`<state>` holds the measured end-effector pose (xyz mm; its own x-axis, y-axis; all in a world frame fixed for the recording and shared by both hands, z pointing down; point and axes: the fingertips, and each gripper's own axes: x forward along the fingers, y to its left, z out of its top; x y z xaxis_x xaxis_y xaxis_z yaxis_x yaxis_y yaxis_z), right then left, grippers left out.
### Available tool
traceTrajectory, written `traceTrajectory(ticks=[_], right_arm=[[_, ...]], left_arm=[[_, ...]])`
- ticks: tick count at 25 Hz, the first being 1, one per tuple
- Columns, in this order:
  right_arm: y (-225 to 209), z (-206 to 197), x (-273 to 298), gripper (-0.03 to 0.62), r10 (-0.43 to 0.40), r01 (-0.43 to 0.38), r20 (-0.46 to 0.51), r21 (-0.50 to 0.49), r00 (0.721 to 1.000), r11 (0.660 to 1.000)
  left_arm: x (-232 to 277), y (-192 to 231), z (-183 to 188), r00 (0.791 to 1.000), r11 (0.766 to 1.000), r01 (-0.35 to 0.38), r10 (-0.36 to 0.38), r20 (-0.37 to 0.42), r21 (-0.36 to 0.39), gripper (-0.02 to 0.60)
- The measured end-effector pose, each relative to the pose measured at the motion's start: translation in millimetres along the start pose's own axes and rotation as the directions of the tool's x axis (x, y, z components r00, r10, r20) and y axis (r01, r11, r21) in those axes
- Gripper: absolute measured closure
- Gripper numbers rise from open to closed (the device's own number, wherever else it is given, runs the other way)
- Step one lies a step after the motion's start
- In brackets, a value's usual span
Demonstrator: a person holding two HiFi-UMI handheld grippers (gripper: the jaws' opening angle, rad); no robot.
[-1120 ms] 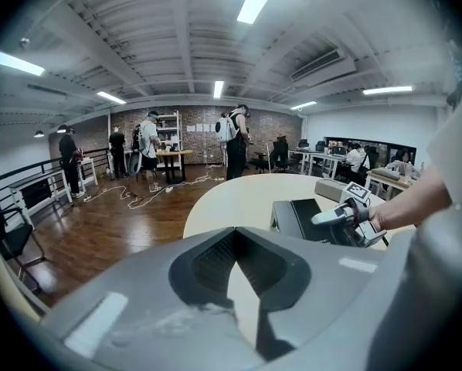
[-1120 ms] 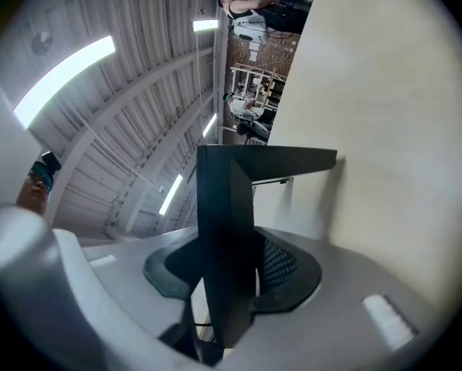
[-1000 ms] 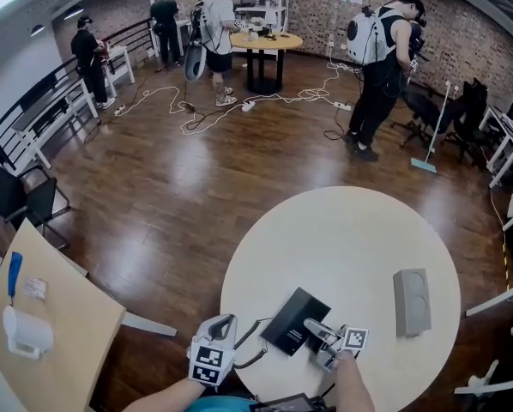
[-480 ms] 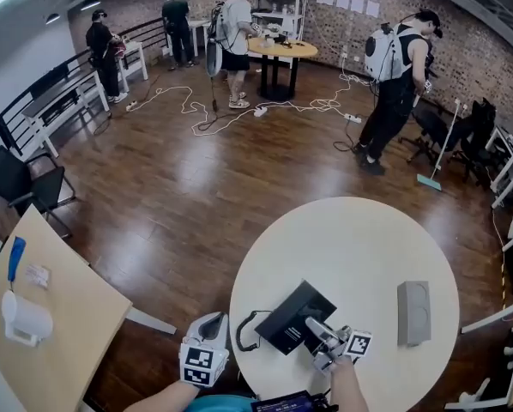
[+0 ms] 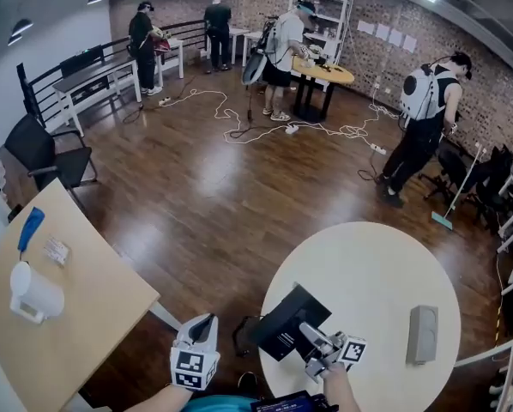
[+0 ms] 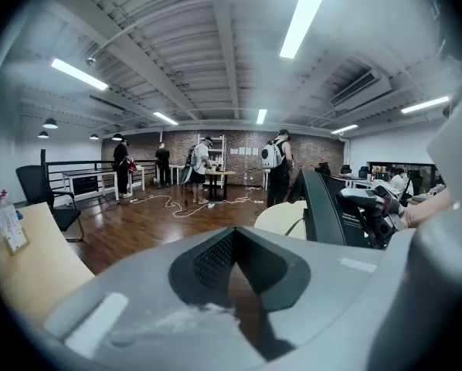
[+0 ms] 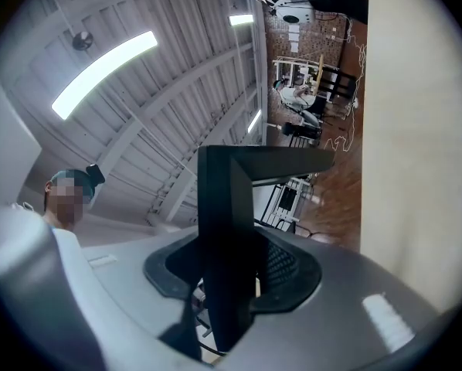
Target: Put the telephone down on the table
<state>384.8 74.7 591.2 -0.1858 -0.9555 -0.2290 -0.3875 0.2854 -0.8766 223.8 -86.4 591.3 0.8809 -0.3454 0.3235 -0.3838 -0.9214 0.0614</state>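
Note:
The telephone [image 5: 284, 324] is a flat black slab, tilted up off the round cream table [image 5: 385, 264] at its near left edge. My right gripper [image 5: 306, 331] is shut on the slab's near side. In the right gripper view the black telephone [image 7: 227, 230] stands edge-on between the jaws of the right gripper [image 7: 231, 284]. A black cord [image 5: 239, 337] hangs from the telephone's left side. My left gripper [image 5: 203, 323] hovers off the table to the left, fingertips together and holding nothing. From the left gripper [image 6: 232, 242], the telephone [image 6: 324, 207] shows at the right.
A grey box [image 5: 423, 334] lies on the round table's right side. A wooden table [image 5: 68, 316] with a white jug [image 5: 35, 292] stands at the left. Dark wood floor lies between them. Several people work at the far end of the room.
The right gripper has lifted the telephone off the tabletop and tipped it up, carrying it toward the table's left edge. The left gripper has risen and drifted left.

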Motion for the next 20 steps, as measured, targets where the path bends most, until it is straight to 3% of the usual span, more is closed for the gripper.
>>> traceTrajectory(ticks=[9,20], right_arm=[[23,-80,102,0.445,0.051,-0.049,-0.082,0.034,0.995,0.998],[54,-177,214,0.445,0.116,-0.108,-0.215,0.048,0.97,0.993]], left_arm=[[-77,110,-17,0.993,0.992,-0.113,0.115,0.04,-0.054,0.569],[-179,232,-35,0.962,0.959,-0.249,0.26,0.078,-0.133,0.569]])
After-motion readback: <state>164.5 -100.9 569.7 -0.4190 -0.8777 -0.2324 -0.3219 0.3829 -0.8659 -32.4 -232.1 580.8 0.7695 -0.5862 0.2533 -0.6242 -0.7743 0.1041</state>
